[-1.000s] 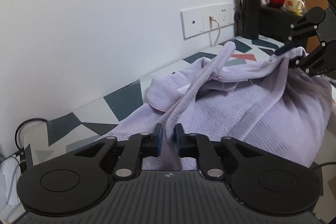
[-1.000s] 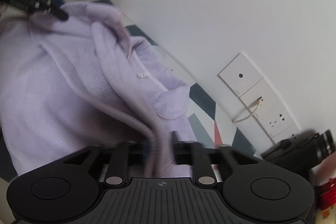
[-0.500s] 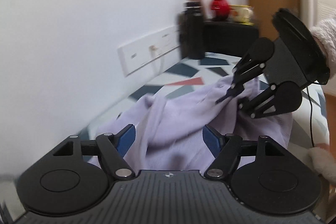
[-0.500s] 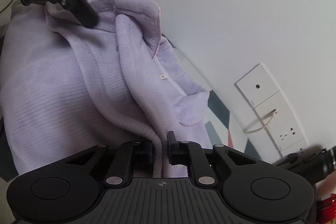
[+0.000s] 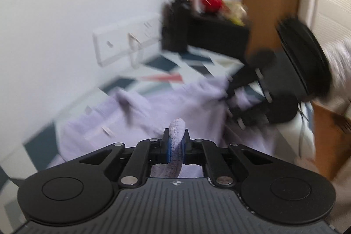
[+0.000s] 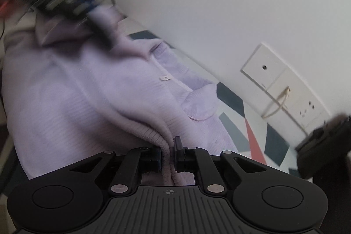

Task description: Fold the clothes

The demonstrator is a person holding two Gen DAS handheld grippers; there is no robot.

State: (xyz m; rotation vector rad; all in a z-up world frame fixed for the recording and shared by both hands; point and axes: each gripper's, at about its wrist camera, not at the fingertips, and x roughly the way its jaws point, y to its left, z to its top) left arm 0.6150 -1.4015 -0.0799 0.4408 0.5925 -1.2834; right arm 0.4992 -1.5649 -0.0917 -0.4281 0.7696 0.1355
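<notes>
**A:** standing right by the table here. Going left to right: the left gripper [image 5: 176,144] is pinching a thick ribbed roll of the lilac knit top [image 5: 188,102], blue pads clamped tight on it. The top itself is lying heaped on the patterned tabletop [image 5: 158,78] along the white wall [image 5: 65,3], partly lifted off it between the two tools.

**B:** and the right one?

**A:** the right gripper [image 6: 167,152] is nipping a ribbed edge of the same top, jaws nearly together with the fabric bunched between them. If you ask me, they're getting it held by two edges before laying it flat. To do that well I'd say keep both pinches level and pull the cloth taut, otherwise that soft knit is going to sag and crease in the middle.

**B:** what's the fabric like?

**A:** fine horizontal ribbing, floppy, thicker rolled hems, a small white tag [image 6: 165,78] near a seam. Looking stretchy, so probably easy to drag out of shape.
</notes>
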